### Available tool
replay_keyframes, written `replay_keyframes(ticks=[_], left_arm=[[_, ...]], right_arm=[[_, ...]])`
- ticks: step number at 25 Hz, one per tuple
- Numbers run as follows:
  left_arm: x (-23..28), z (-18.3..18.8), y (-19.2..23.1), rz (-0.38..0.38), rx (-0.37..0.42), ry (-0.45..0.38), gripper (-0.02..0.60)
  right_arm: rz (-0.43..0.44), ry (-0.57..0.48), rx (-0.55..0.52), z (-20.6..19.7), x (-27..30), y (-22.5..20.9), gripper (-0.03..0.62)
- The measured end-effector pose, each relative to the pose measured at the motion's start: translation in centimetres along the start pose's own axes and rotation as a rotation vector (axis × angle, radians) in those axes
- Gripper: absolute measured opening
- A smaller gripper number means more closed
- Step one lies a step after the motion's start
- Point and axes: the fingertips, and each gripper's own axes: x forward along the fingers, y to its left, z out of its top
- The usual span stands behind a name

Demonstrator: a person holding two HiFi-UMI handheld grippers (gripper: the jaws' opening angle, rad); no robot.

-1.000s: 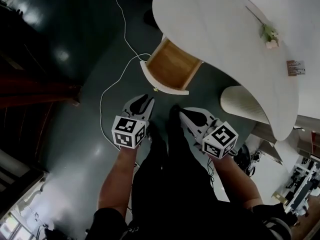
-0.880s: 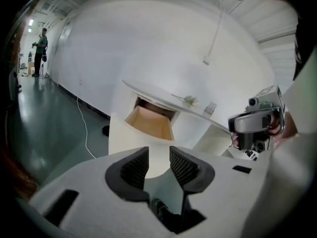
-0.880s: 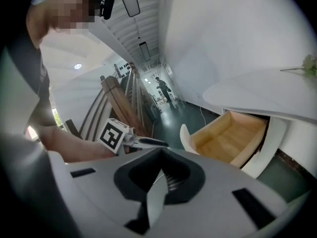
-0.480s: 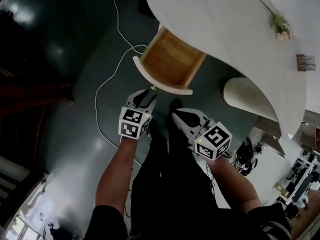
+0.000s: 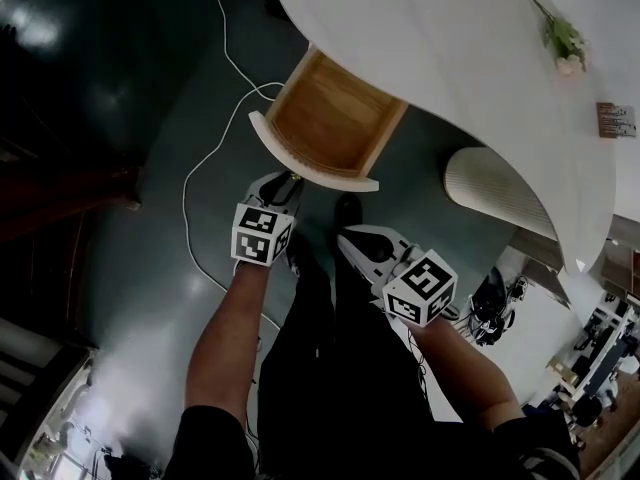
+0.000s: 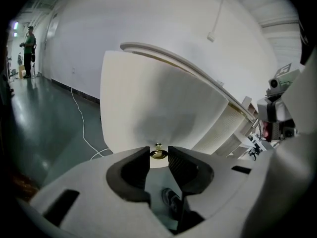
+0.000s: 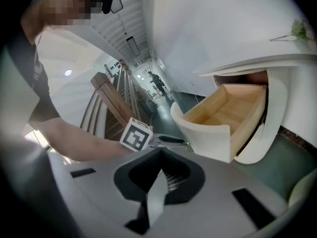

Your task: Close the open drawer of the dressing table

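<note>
The dressing table is white, and its drawer stands pulled out, showing a bare wooden inside. The drawer's curved white front faces me. My left gripper is right at that front. In the left gripper view the small brass knob sits between its fingertips, the jaws are closing, and a sliver of gap remains. My right gripper hangs lower and to the right, apart from the drawer, with its jaws together on nothing.
A white cable snakes over the dark green floor left of the drawer. A ribbed white stool stands under the table at right. A flower and a card lie on the tabletop. Dark wooden furniture is at left.
Both grippers have come down toward the drawer. The left one has closed the distance to the drawer front and now has the knob between its tips; the right stays short of it.
</note>
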Motion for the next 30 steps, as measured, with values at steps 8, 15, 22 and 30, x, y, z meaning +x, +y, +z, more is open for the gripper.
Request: replay_keyframes(ticks=[8,15,22,30], left_arm=[[1.2,0.6,0.0,0.02,0.041,0.025,0.114],[2.6,2.1,0.3,0.019,0.028,-0.002,0.115],[4.7,4.5,0.3,-0.008,0.024,-0.099,0.115],[6.9,6.5,0.2,-0.019,0.05,-0.105,0.115]], right_arm=[[0.014,0.011,0.016,-0.1,-0.1,-1.1,0.006],[0.032,0.012,0.027,0.1,-0.1,-2.0,0.006],[-0.01,0.02,0.025,-0.8,0.3,-5.4,0.006],[-0.091,-0.006,0.024,0.5,0.8,-10.3,0.006]])
